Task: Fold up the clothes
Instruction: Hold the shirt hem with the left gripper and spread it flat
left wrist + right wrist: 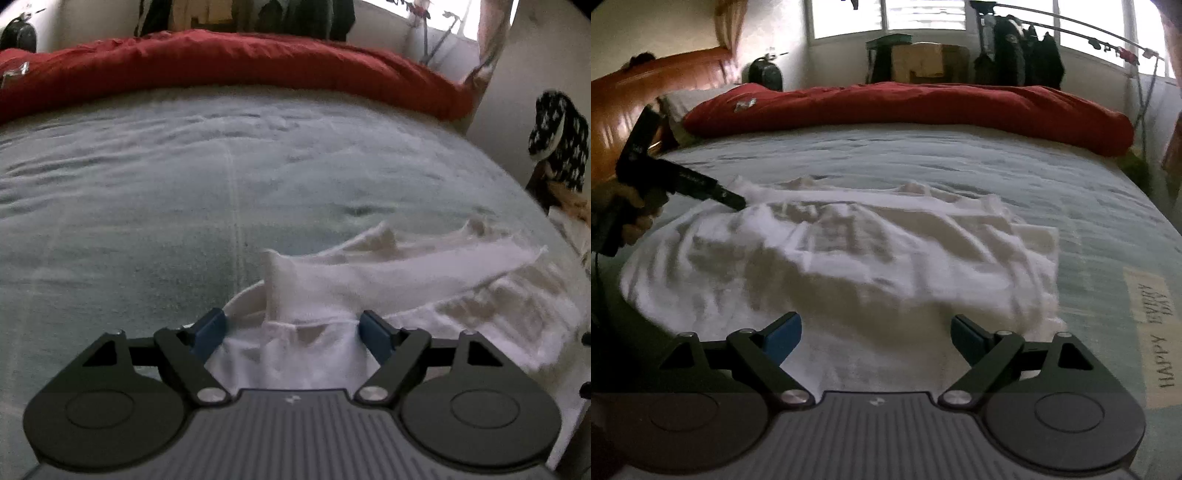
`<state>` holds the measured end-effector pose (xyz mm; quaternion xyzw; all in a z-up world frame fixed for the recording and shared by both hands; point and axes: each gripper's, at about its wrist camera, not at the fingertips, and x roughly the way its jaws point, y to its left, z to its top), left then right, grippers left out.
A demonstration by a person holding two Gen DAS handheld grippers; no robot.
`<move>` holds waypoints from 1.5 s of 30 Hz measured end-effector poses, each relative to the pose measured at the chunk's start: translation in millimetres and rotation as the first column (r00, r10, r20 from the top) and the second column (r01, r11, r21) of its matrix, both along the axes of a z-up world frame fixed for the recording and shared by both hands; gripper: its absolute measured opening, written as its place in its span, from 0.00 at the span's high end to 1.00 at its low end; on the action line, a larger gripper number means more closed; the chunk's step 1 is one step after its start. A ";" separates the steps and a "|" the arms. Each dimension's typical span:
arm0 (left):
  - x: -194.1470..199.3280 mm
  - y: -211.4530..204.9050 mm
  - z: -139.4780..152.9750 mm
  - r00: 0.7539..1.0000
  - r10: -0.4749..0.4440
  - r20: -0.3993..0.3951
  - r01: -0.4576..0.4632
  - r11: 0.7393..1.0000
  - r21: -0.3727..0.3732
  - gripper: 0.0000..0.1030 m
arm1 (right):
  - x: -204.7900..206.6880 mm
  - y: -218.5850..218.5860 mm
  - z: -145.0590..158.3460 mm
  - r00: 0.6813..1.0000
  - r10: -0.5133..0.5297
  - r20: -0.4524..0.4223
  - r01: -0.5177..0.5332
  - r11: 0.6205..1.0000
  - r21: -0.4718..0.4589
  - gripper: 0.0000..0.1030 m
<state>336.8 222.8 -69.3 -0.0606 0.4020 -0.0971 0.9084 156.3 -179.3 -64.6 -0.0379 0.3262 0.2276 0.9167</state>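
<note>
Item: white shirt [849,251], rumpled on bed [960,155], near side of red duvet [905,107] | left hand-held gripper [293,328]: spread, over shirt edge, pinching nothing | right hand-held gripper [875,332]: spread, empty, at shirt hem | Progress: early; folds remain.

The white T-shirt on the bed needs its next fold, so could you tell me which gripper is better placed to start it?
Probably the left gripper: its open jaws already straddle the white T-shirt at its collar end. The right gripper hovers open over the shirt's near edge.
</note>
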 end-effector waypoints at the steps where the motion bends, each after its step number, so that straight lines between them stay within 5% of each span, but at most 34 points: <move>1: -4.4 -0.5 8.5 1.000 0.005 0.021 -0.005 1.000 0.011 0.23 | 2.6 -4.3 2.9 1.000 -0.011 0.002 0.011 1.000 0.014 0.11; 8: -50.5 -33.1 46.7 0.988 -0.127 0.083 0.130 0.991 -0.033 0.19 | 52.2 -20.7 22.6 0.998 -0.057 0.039 0.052 0.993 0.111 0.05; 15: -64.4 -53.4 -1.6 0.997 -0.082 -0.011 0.082 0.996 -0.025 0.19 | 75.6 -50.3 -17.0 0.972 -0.208 -0.111 0.223 0.963 0.150 0.05; 24: -84.1 -69.6 11.6 0.996 -0.064 0.060 0.068 0.995 -0.069 0.15 | 85.0 -59.7 14.5 0.991 -0.129 -0.033 0.133 0.952 0.275 0.05; 30: -82.8 -60.3 0.4 0.999 0.026 0.026 -0.026 0.999 -0.019 0.15 | 110.9 -34.8 -10.7 0.987 -0.109 -0.118 0.138 0.952 0.274 0.06; 33: -89.6 -53.3 8.2 0.998 0.063 0.026 -0.063 0.998 -0.004 0.15 | 99.4 -33.7 -8.6 0.989 -0.123 -0.083 0.140 0.956 0.258 0.05; 39: -114.6 -74.5 26.0 0.996 -0.069 0.062 0.073 0.996 -0.052 0.13 | 59.3 -17.8 21.0 1.000 -0.007 0.002 0.006 0.969 0.246 0.00; 42: -122.0 -86.9 20.6 0.994 -0.104 0.035 0.107 0.991 -0.081 0.13 | 44.7 0.9 21.4 0.995 0.098 0.025 -0.101 0.960 0.259 0.00; 45: -128.2 -84.9 3.4 0.998 -0.042 -0.057 0.038 0.997 -0.066 0.14 | 40.6 13.5 8.5 0.993 0.114 -0.023 -0.106 0.967 0.232 0.00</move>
